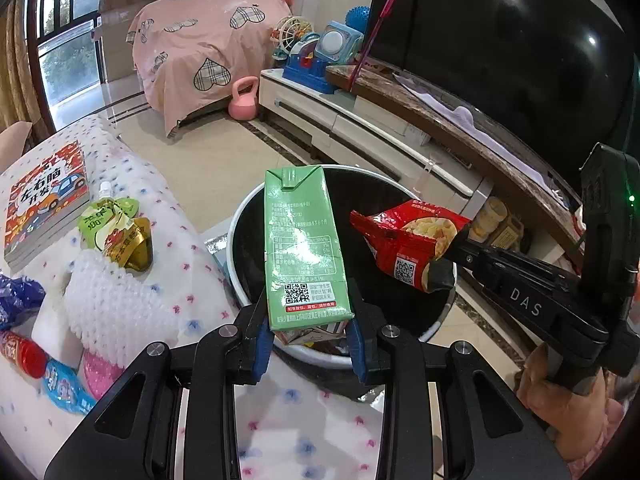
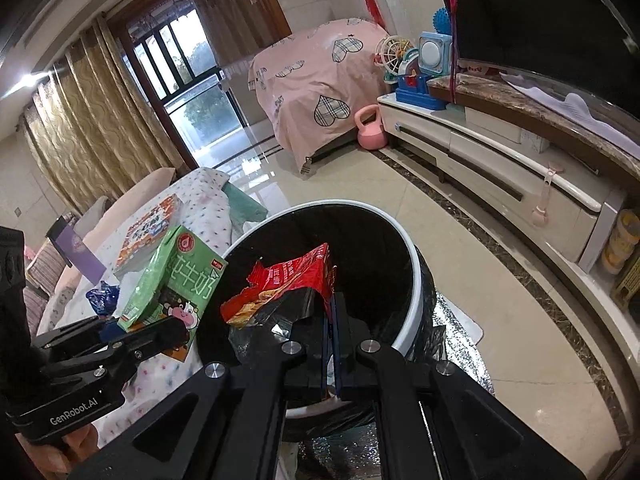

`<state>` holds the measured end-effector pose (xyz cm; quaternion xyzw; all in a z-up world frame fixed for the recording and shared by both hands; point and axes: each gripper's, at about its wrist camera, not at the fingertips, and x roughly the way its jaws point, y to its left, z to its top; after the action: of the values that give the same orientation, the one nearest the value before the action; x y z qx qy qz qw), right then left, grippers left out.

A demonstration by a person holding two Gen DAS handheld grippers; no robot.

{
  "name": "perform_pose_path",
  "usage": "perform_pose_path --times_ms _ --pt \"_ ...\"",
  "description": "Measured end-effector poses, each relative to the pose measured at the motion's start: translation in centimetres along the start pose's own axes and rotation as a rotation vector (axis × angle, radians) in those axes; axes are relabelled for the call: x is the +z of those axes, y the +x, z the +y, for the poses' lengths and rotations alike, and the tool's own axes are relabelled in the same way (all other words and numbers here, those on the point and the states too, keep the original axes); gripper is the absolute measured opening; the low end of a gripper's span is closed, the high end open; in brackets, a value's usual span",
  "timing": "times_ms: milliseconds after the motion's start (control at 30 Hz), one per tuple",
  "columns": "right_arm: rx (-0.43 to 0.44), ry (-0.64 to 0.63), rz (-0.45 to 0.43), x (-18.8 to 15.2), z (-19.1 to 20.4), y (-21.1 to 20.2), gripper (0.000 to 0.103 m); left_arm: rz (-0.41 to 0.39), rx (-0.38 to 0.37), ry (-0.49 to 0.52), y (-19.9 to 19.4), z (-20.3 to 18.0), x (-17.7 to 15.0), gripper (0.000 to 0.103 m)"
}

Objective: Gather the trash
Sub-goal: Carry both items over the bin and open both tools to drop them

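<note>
My left gripper (image 1: 310,326) is shut on a green milk carton (image 1: 302,248) and holds it upright over the near rim of a round white bin with a black liner (image 1: 240,216). The carton also shows in the right wrist view (image 2: 176,280). My right gripper (image 2: 332,320) is shut on a torn red snack bag (image 2: 288,280) and holds it above the bin's opening (image 2: 408,248). In the left wrist view the red bag (image 1: 404,240) hangs over the bin at the right, pinched by the right gripper (image 1: 438,276).
A table with a dotted white cloth (image 1: 168,280) holds a book (image 1: 44,208), a green drink pouch (image 1: 110,220), a gold wrapper (image 1: 134,246), a blue wrapper (image 1: 18,296) and small packets (image 1: 64,388). A TV cabinet (image 2: 500,160) stands to the right of the bin.
</note>
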<state>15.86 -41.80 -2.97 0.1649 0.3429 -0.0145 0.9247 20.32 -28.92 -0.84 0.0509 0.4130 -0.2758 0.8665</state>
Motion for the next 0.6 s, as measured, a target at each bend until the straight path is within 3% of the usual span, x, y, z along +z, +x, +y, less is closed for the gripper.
perform_pose_path --times_ms 333,367,433,500,533,600 --pt "-0.014 -0.009 0.027 0.7 -0.7 1.0 0.006 0.034 0.005 0.008 1.2 -0.4 0.3 0.031" --pt "-0.013 -0.008 0.03 0.7 -0.8 1.1 0.007 0.038 0.004 0.009 1.3 -0.5 0.3 0.032" --pt "-0.013 -0.012 0.039 0.8 -0.8 1.2 0.009 0.034 0.011 0.009 1.1 -0.5 0.4 0.048" --pt "-0.022 -0.01 0.043 0.9 -1.0 1.3 0.022 0.023 0.02 0.008 0.8 -0.5 0.4 0.058" --pt "-0.018 -0.007 0.044 0.9 -1.0 1.3 0.025 0.018 0.021 0.007 0.6 -0.4 0.3 0.059" --pt "-0.017 -0.003 0.04 0.9 -1.1 1.1 0.043 0.01 0.024 0.005 0.2 -0.4 0.3 0.059"
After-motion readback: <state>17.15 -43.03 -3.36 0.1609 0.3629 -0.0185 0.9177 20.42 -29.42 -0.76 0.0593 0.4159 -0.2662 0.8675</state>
